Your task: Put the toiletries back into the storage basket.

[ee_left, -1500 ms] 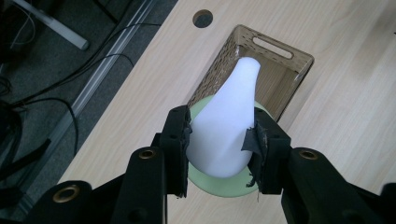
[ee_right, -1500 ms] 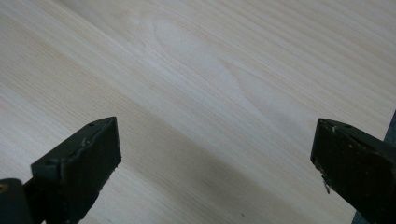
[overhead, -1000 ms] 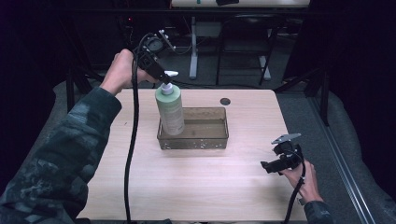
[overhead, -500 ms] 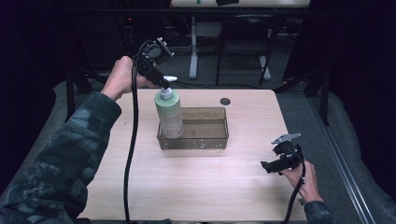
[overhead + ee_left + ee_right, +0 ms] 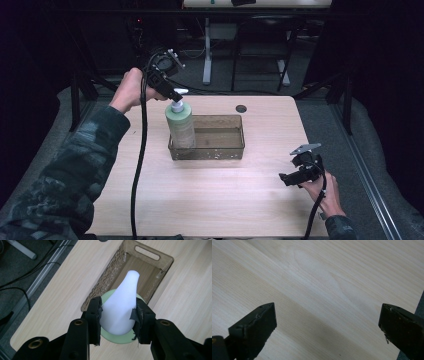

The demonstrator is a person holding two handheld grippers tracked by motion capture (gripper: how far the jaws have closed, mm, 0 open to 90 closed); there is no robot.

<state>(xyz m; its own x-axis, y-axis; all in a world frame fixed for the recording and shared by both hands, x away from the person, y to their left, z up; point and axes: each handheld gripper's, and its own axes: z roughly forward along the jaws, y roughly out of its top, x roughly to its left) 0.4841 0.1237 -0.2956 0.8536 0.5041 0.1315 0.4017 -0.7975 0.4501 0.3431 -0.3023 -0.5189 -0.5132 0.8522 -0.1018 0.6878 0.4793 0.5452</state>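
Left hand-held gripper [image 5: 117, 315] has its jaws closed on the white pump head [image 5: 122, 305] of a pale green bottle [image 5: 180, 124], gripping the flared base of the pump from both sides. The bottle hangs upright at the left end of a brown perforated basket [image 5: 220, 150] that sits toward the far edge of the desk [image 5: 210, 200]; whether its base rests on the basket floor or is just above it I cannot tell. Right hand-held gripper [image 5: 301, 170] waits near the desk's near right corner, jaws wide apart and holding nothing, over bare wood.

The risk, as I judge it, lies in the grip: the pump head is smooth and tapered, so the bottle's weight could pull it down through the pads. A tilted bottle could catch the basket's rim and drag or tip the basket.
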